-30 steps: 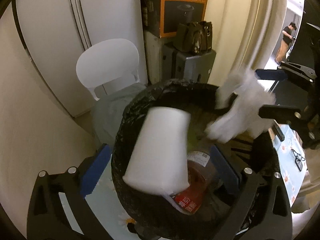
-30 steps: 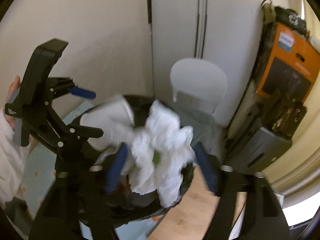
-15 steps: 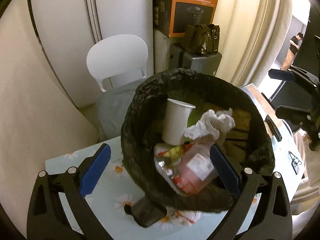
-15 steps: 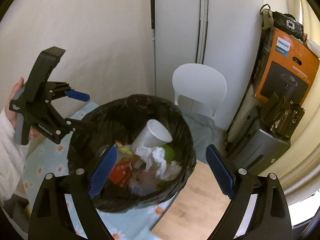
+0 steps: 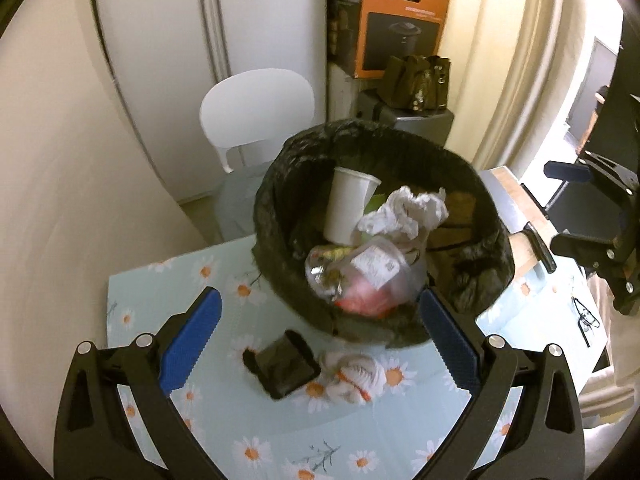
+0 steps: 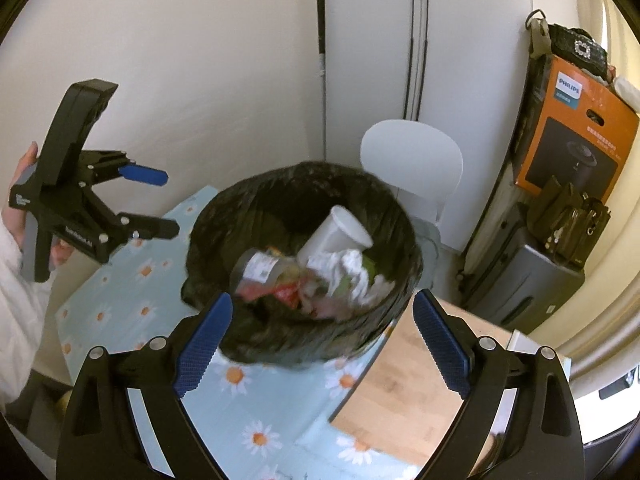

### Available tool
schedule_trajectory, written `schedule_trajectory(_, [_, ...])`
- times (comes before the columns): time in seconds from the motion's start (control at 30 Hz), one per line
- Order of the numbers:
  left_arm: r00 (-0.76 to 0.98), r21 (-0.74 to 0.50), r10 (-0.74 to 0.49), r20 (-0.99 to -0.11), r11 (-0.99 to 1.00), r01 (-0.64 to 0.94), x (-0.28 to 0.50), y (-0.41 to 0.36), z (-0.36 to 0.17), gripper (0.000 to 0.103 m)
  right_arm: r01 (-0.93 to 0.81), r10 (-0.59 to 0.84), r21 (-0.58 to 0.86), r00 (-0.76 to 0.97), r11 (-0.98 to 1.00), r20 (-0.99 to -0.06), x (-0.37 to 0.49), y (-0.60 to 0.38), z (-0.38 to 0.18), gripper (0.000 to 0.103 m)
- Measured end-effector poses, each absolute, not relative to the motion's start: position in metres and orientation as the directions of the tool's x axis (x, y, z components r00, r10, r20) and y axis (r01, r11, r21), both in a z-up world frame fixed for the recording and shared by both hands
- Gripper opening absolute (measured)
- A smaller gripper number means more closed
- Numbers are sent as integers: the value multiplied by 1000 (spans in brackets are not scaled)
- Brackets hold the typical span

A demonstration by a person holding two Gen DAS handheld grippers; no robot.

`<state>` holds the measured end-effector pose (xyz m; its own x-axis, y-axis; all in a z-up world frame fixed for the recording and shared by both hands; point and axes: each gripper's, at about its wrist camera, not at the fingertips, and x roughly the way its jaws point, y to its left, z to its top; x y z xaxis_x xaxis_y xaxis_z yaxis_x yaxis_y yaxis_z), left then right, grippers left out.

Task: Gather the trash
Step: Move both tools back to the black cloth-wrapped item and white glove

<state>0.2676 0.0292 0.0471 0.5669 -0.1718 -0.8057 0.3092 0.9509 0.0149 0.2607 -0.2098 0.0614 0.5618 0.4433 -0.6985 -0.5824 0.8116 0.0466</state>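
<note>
Bin (image 5: 280, 184) lined in black plastic sits just beyond both spread, empty grippers, left gripper (image 5: 318, 338) and right gripper (image 6: 320, 334), whose jaws have just widened. Inside, white cup (image 5: 346, 204) leans mouth-up beside crumpled tissue (image 5: 404, 210). Another wad (image 5: 354, 376) lies between the left gripper's fingers.

The bin (image 5: 472, 264) stands on the table (image 5: 132, 292), cup (image 5: 346, 204) and tissue (image 5: 404, 212) inside; a chair (image 5: 256, 108) behind, another tissue wad (image 5: 354, 376) before it

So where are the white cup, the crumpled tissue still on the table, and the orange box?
white cup (image 5: 346, 204), left wrist view, its side wall.
crumpled tissue (image 5: 354, 376), left wrist view, its middle.
orange box (image 6: 576, 136), right wrist view, its front face.
</note>
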Motion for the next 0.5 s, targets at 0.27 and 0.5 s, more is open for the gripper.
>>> schedule_trajectory(0.27, [531,-34,-171,-830,965,258,232,40,28,97,-619,460,51,522,783,-718,228,-204,51,88])
schedule_trajectory(0.5, [538,-36,-120,-834,986,164,196,55,20,97,-655,478,48,496,754,-725,201,-199,45,88])
